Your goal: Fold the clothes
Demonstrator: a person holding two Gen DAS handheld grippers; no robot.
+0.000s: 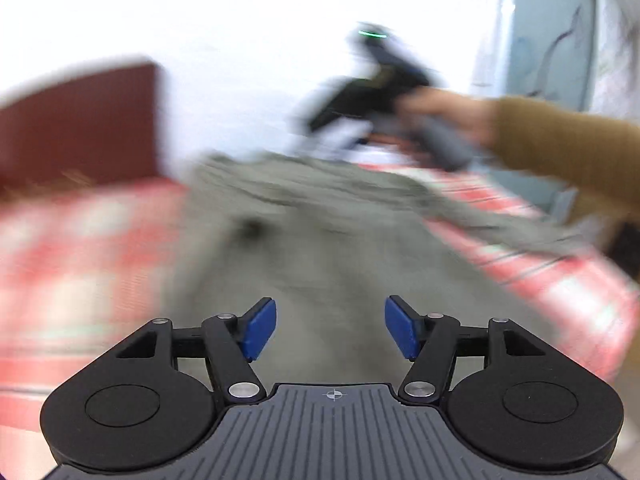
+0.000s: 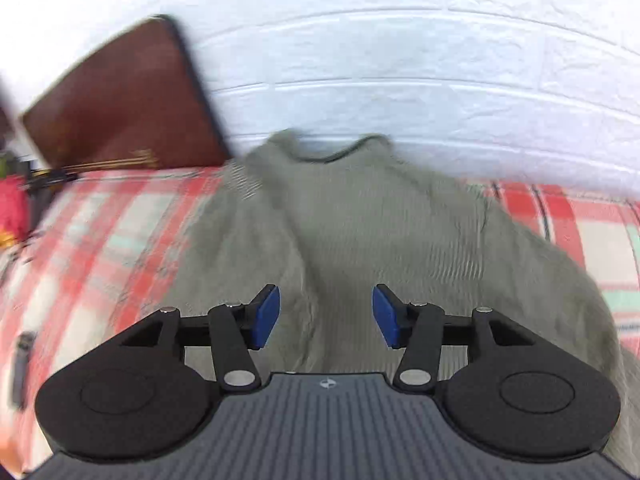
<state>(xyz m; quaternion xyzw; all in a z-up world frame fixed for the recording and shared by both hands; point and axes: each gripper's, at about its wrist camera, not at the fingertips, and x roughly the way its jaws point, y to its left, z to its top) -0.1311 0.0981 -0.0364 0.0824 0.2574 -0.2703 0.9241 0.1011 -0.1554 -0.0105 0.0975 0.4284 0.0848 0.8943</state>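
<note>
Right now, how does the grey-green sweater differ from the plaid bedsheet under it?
The grey-green sweater is one plain colour with a fine ribbed knit; the plaid bedsheet is checked in red, white and pale green. The sweater lies rumpled, with folds and a raised neckline near the wall, while the bedsheet lies flat. The sweater covers only the middle; the bedsheet shows on both sides of it. Both are cloth, and both are blurred by motion.

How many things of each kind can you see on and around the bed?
Grey-green sweater: 1
Red checked bedcover: 1
Brown headboard: 1
Grippers: 2, the left gripper and the right gripper, both open and empty
Total: 5
</note>
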